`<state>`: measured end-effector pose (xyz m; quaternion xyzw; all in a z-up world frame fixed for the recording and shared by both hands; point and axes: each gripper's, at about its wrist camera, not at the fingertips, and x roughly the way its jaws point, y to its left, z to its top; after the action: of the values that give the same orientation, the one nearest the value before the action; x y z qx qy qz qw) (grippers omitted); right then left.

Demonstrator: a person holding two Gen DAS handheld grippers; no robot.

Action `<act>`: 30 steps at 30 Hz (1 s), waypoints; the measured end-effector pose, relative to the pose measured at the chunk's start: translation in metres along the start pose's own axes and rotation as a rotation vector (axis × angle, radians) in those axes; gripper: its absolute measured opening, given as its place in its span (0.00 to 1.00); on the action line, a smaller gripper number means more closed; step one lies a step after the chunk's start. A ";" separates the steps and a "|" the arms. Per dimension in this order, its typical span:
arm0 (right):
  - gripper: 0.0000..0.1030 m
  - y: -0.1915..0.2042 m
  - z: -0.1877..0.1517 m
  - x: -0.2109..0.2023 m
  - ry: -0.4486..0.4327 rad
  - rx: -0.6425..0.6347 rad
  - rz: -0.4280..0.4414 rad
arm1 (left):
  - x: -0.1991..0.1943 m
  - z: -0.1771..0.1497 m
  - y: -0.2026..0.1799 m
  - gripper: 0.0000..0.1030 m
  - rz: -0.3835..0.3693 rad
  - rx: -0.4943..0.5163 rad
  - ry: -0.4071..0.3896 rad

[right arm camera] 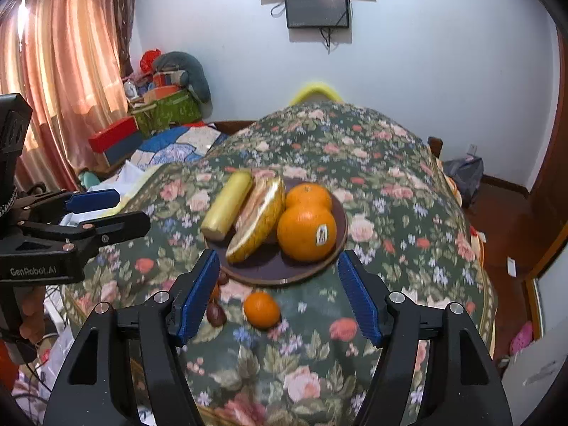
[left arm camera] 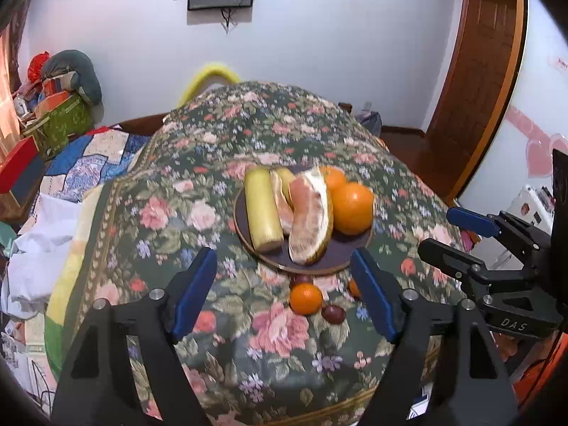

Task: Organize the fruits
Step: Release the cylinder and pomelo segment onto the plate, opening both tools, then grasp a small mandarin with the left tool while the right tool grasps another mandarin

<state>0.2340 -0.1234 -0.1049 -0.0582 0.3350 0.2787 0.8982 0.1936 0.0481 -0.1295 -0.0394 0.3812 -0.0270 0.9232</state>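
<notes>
A dark round plate [left arm camera: 330, 255] [right arm camera: 269, 266] on the floral-covered table holds a yellow banana piece [left arm camera: 262, 209] [right arm camera: 227, 209], pomelo wedges [left arm camera: 312, 213] [right arm camera: 259, 220] and two oranges [left arm camera: 351, 207] [right arm camera: 306, 232]. In front of the plate lie a small mandarin [left arm camera: 306, 299] [right arm camera: 261, 309], a dark red jujube [left arm camera: 333, 314] [right arm camera: 216, 314] and more small fruit partly hidden by fingers. My left gripper [left arm camera: 284, 291] is open and empty above the mandarin. My right gripper [right arm camera: 278, 298] is open and empty, and shows at the right of the left wrist view [left arm camera: 458, 234].
The floral tablecloth [left arm camera: 269, 355] drapes over the table edges. A quilt-covered bed [left arm camera: 92, 156] and stacked boxes [right arm camera: 167, 110] lie at left. A wooden door [left arm camera: 475, 81] is at right. Screens hang on the far wall [right arm camera: 317, 7].
</notes>
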 end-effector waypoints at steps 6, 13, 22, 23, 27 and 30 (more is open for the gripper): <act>0.64 0.000 -0.016 0.010 0.045 0.007 -0.001 | 0.021 -0.017 -0.007 0.76 -0.014 0.002 0.068; 0.64 0.004 -0.034 0.032 0.111 0.016 0.030 | 0.046 -0.031 -0.011 0.68 -0.034 -0.001 0.125; 0.44 0.006 -0.046 0.058 0.182 0.029 0.076 | 0.075 -0.038 -0.011 0.54 -0.059 0.001 0.181; 0.42 0.005 -0.046 0.060 0.187 0.031 0.080 | 0.077 -0.038 -0.011 0.53 -0.060 0.002 0.184; 0.36 0.004 -0.050 0.068 0.205 0.036 0.092 | 0.087 -0.038 -0.010 0.45 -0.069 -0.004 0.200; 0.30 0.001 -0.050 0.069 0.194 0.059 0.119 | 0.093 -0.040 -0.009 0.39 -0.087 -0.018 0.215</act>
<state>0.2482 -0.1049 -0.1868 -0.0387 0.4312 0.3145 0.8448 0.2310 0.0301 -0.2223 -0.0611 0.4760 -0.0674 0.8747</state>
